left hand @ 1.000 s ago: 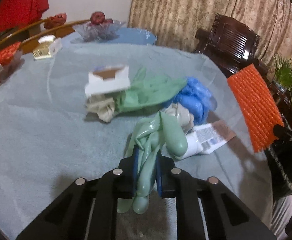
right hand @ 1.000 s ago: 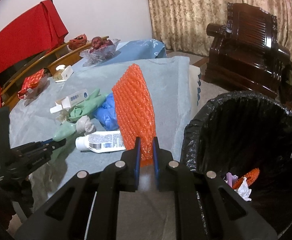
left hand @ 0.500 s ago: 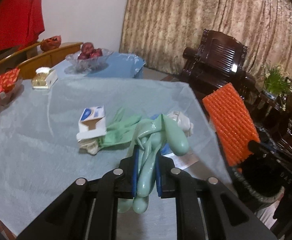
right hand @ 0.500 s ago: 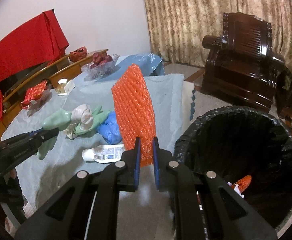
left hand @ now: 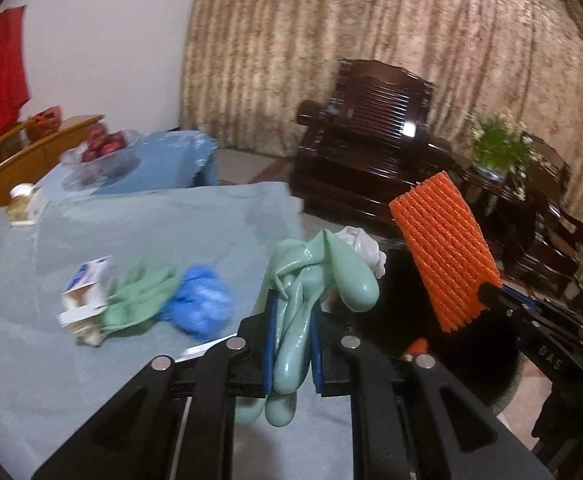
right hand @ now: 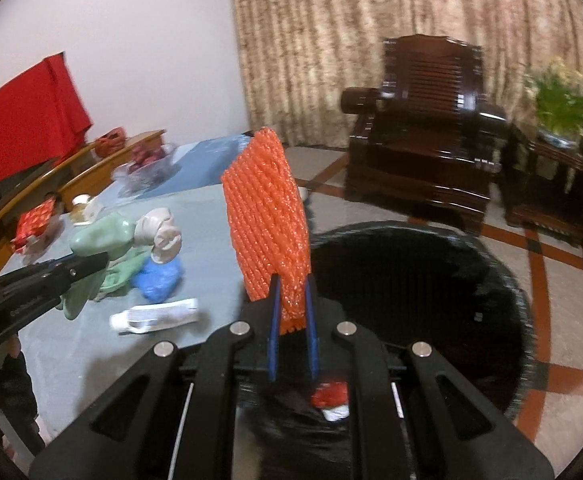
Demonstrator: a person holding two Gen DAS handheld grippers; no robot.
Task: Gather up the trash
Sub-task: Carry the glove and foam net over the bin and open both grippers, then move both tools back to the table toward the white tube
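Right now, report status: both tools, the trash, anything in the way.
Left tool shut on green glove. Right tool shut on orange foam net, above the bin. Nothing blocking the bin. Box, blue bag, tube left on table.

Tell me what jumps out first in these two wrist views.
The bright orange foam net stands upright in the right tool, shut on its lower end, just in front of the black-lined trash bin. The left tool is shut on a pale green rubber glove, with a crumpled white wad at its far end. On the grey-blue tablecloth lie a blue crumpled bag, a green glove and a small box.
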